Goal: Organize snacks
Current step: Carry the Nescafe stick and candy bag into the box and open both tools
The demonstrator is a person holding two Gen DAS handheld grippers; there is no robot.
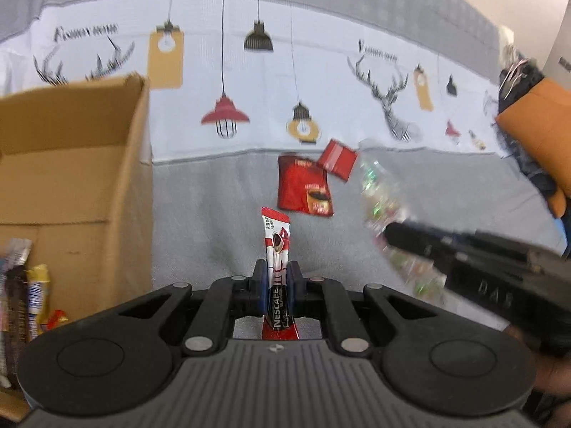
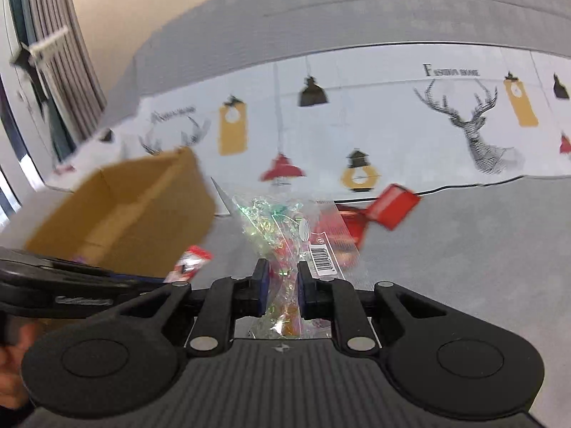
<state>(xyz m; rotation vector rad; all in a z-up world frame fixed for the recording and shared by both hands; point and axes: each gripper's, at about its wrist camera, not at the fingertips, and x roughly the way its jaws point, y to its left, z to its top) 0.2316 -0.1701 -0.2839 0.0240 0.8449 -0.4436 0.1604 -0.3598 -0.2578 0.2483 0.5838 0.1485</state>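
My left gripper [image 1: 275, 267] is shut on a red and white Nescafe stick sachet [image 1: 276, 246], held upright above the grey couch seat. An open cardboard box [image 1: 75, 164] stands to its left, with several snack sticks [image 1: 21, 285] beside its front. My right gripper [image 2: 282, 274] is shut on a clear bag of colourful candies [image 2: 282, 228] with a barcode label. The bag [image 1: 382, 192] and right gripper also show blurred at the right of the left wrist view. The box [image 2: 142, 210] is at the left of the right wrist view.
Two red snack packets [image 1: 307, 185] [image 1: 337, 158] lie on the grey couch seat [image 1: 214, 214] near the printed backrest cover [image 1: 285, 71]. An orange cushion [image 1: 535, 125] and dark clothing sit at the far right. A curtain [image 2: 53, 53] hangs at the left.
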